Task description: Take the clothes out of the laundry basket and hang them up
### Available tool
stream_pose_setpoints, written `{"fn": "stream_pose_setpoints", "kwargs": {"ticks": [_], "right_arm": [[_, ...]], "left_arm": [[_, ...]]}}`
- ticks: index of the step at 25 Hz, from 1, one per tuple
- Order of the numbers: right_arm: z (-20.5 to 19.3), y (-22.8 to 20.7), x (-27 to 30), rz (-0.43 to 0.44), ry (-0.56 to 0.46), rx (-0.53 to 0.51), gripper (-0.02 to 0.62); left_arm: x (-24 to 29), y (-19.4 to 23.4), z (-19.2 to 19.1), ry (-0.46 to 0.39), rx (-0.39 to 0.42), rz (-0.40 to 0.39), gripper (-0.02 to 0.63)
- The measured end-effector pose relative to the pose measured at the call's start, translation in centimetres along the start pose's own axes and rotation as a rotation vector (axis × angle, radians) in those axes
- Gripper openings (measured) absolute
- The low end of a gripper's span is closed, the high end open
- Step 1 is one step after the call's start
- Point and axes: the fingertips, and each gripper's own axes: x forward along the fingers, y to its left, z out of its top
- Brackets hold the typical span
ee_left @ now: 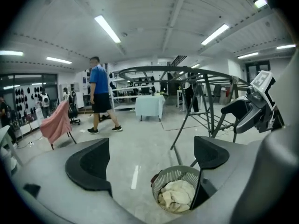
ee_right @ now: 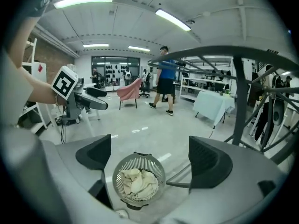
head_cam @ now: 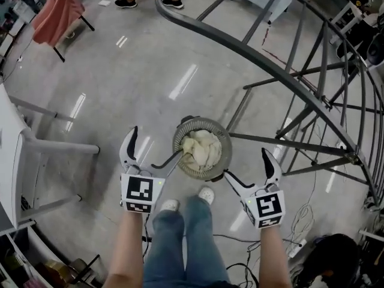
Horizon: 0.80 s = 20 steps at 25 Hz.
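Observation:
A round grey laundry basket (head_cam: 179,138) stands on the floor in front of my feet, holding crumpled cream clothes (head_cam: 203,149). My left gripper (head_cam: 147,153) hovers open just left of the basket, nothing between its jaws. My right gripper (head_cam: 250,168) hovers open at the basket's lower right, also empty. In the left gripper view the basket (ee_left: 170,172) and clothes (ee_left: 176,195) lie below and ahead of the left gripper (ee_left: 149,160). In the right gripper view the basket (ee_right: 122,165) with the clothes (ee_right: 138,182) sits below the right gripper (ee_right: 150,158).
A large grey metal drying rack (head_cam: 300,83) curves across the right side behind the basket. A pink garment (head_cam: 57,8) hangs on a stand at far left. A white frame (head_cam: 24,152) stands at left. Cables (head_cam: 300,221) lie at lower right. A person (ee_left: 99,94) walks in the background.

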Motion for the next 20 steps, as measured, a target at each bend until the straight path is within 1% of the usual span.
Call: {"fn": "stream_pose_setpoints", "kwargs": {"ticks": [2,4,7,11,16,20], "right_arm": [[-1.5,0.0,2.0,0.038,0.014,-0.005,0.518],[-3.0,0.2,3.8,0.069,0.035,0.002,0.517],[-5.1,0.9,6.3,0.12,0.05,0.019,0.511],[-7.7,2.1,10.0,0.179,0.087,0.026,0.497],[-12.5,4.8,14.8,0.23,0.167,0.034,0.423],[-15.8,5.9,19.2,0.218,0.21,0.013,0.346]], "left_arm": [[1.2,-0.3,-1.6,0.017,0.004,0.008,0.568],[2.1,-0.4,-3.3,0.035,0.002,0.032,0.568],[2.5,0.0,-5.5,0.055,-0.026,0.083,0.568],[3.0,0.7,-8.3,0.072,-0.062,0.107,0.568],[3.6,1.5,-12.3,0.098,-0.067,0.1,0.568],[4.9,2.8,-15.4,0.108,-0.063,0.096,0.568]]}}
